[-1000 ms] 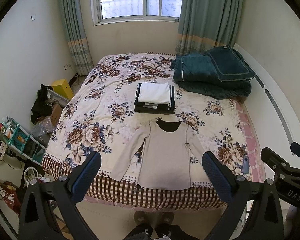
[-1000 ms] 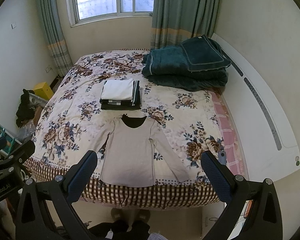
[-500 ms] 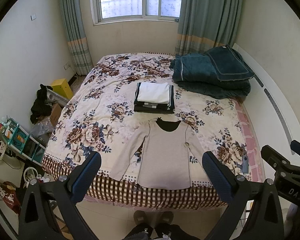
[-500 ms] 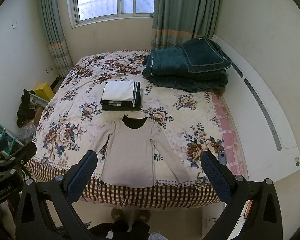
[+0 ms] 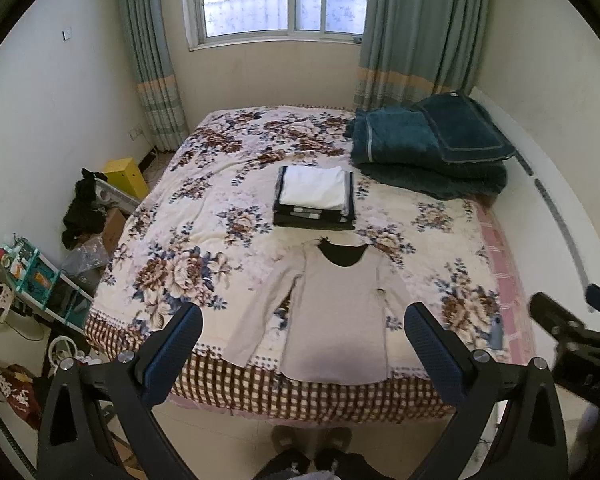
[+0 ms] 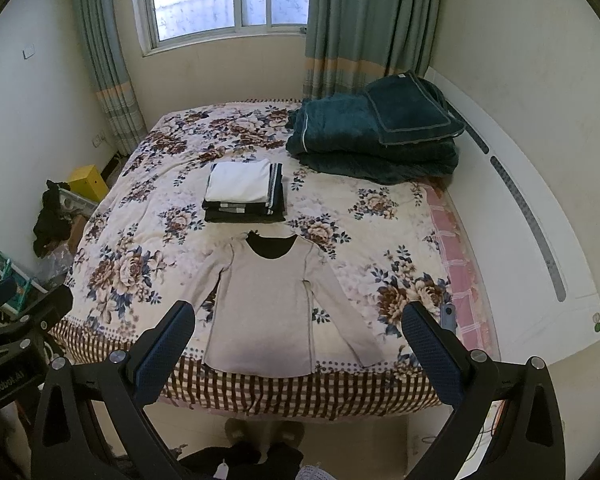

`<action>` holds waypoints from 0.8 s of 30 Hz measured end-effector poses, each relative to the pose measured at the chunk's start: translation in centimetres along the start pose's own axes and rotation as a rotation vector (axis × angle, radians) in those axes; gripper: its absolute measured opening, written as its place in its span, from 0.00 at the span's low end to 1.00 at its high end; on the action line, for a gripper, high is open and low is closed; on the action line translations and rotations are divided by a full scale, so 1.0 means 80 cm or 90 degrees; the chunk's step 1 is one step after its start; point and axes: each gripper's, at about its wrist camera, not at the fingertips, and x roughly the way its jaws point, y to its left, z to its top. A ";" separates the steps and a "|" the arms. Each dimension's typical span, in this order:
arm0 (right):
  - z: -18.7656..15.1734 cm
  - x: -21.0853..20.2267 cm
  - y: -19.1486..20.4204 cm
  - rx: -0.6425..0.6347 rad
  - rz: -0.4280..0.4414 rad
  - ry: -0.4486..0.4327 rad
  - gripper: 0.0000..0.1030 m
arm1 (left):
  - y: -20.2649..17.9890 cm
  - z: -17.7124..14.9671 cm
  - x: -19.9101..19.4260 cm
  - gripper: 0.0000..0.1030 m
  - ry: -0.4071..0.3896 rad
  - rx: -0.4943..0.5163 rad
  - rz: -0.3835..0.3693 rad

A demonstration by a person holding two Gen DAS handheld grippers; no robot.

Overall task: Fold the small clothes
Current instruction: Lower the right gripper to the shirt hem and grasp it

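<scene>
A beige long-sleeved shirt [image 5: 336,312] lies spread flat, sleeves out, at the near edge of the floral bed [image 5: 204,216]; it also shows in the right wrist view [image 6: 266,308]. A stack of folded clothes [image 5: 315,197] with a white piece on top sits behind it, also in the right wrist view [image 6: 244,192]. My left gripper [image 5: 302,328] is open and empty, held above the bed's foot. My right gripper [image 6: 298,326] is open and empty, at the same height.
A folded teal blanket [image 5: 428,148] lies at the bed's far right. A small phone-like object [image 6: 447,316] lies near the right edge. A white headboard [image 6: 532,216] runs along the right. Boxes, dark clothes and a shelf [image 5: 40,272] crowd the floor at left.
Both views have shifted slightly; the grippers stay open and the shirt has not moved.
</scene>
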 end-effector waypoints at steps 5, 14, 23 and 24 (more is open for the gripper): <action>-0.001 0.072 -0.011 0.060 -0.029 0.026 1.00 | 0.008 -0.001 0.077 1.00 0.004 0.012 0.042; -0.078 0.305 -0.113 0.221 -0.120 0.159 1.00 | 0.011 -0.038 0.282 1.00 0.087 0.051 0.046; -0.224 0.559 -0.276 0.383 -0.137 0.305 1.00 | -0.032 -0.103 0.480 1.00 0.190 0.078 0.087; -0.246 0.596 -0.298 0.402 -0.134 0.328 1.00 | -0.035 -0.110 0.497 1.00 0.197 0.083 0.098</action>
